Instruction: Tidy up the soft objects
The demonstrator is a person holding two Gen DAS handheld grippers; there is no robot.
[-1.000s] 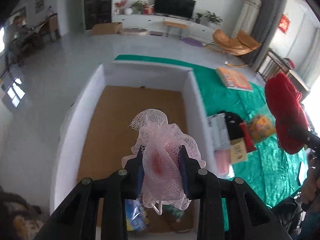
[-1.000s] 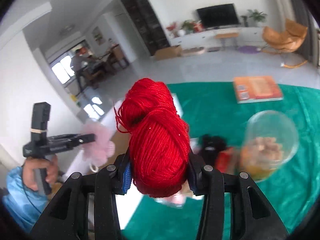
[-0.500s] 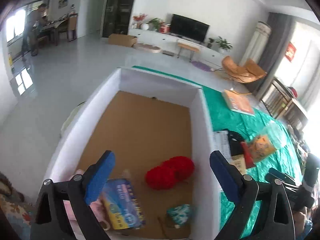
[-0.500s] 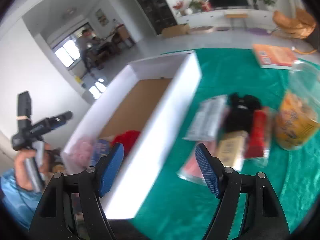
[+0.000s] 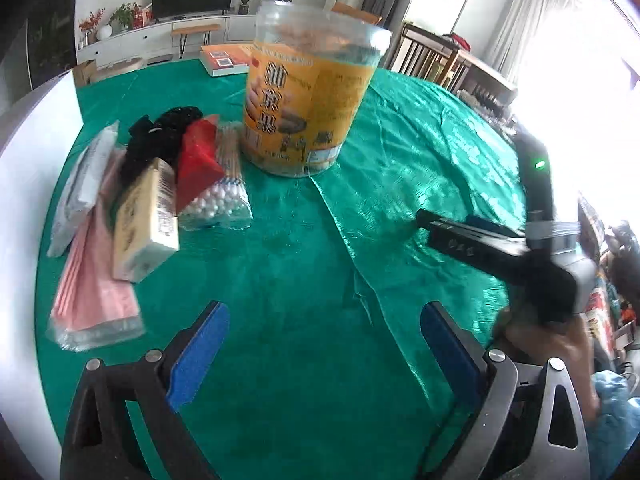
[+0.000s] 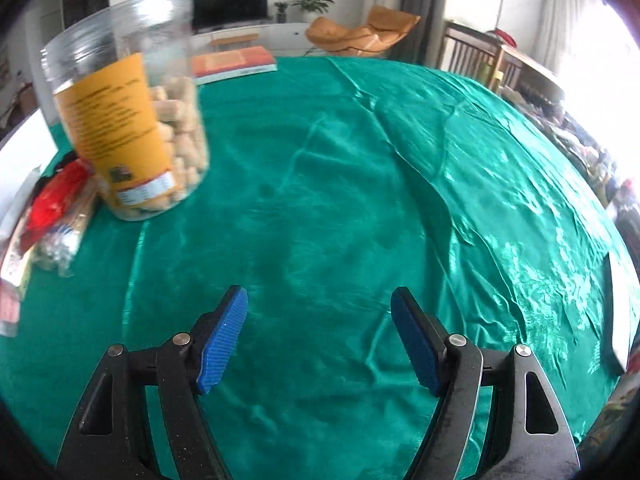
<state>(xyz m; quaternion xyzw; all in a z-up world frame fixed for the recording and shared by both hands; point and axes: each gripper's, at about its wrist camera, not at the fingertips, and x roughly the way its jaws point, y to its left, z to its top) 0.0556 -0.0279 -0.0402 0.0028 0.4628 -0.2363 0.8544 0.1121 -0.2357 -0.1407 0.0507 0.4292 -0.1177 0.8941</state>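
The green cloth (image 5: 320,264) spreads widest. On it stands the snack jar (image 5: 308,92); left of the jar lie the pink pack (image 5: 92,280), black fabric (image 5: 160,136) and cotton swabs (image 5: 224,196). Left gripper (image 5: 320,344) and right gripper (image 6: 318,334) hover before the jar, jaws apart, empty

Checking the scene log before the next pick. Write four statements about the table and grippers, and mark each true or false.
1. The left gripper holds nothing. True.
2. The jar lies on its side. False: it stands upright on the green cloth.
3. The cotton swabs lie beside the jar. True.
4. The right gripper is shut on red yarn. False: its jaws are open and empty above bare cloth.
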